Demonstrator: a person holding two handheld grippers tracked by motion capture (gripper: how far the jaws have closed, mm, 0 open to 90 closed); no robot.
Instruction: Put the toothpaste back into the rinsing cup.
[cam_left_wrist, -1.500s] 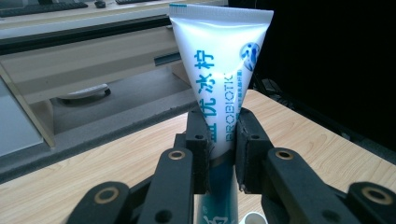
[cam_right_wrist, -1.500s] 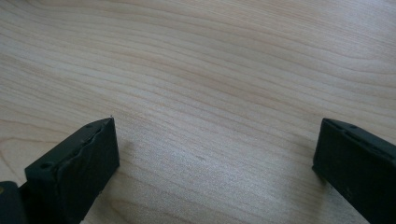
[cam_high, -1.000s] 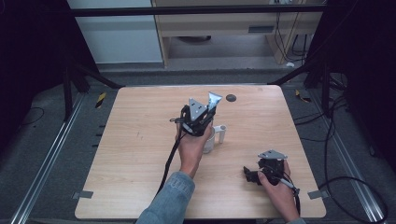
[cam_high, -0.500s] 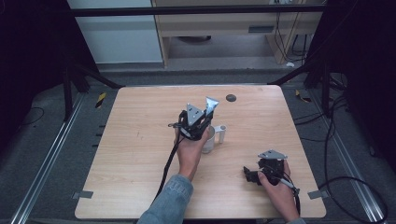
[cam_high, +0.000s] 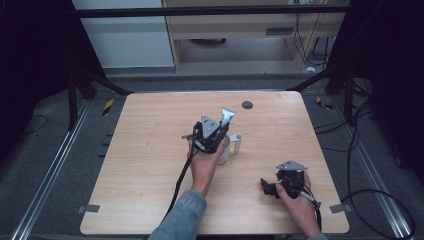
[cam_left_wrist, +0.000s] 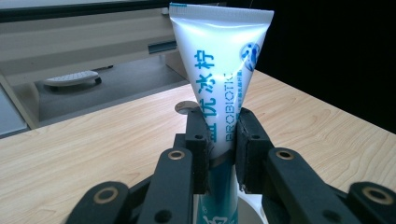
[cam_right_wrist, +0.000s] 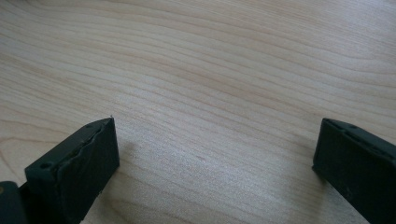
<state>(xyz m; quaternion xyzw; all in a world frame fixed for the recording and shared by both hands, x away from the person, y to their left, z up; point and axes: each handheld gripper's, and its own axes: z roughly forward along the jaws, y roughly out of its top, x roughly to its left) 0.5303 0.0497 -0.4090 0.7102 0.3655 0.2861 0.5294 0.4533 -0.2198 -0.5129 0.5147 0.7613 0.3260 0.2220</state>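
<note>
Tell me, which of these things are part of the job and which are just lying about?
In the job: toothpaste tube, left gripper clamped on it, white cup beneath.
Lying about: small white cylinder, dark round spot, idle right gripper.

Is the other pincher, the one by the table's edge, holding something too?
No, the right gripper has its jaws standing wide apart over the bare wooden table, with nothing between them.

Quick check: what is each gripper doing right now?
Left gripper: shut on the toothpaste tube, held upright over a white cup.
Right gripper: open, holding nothing.
</note>
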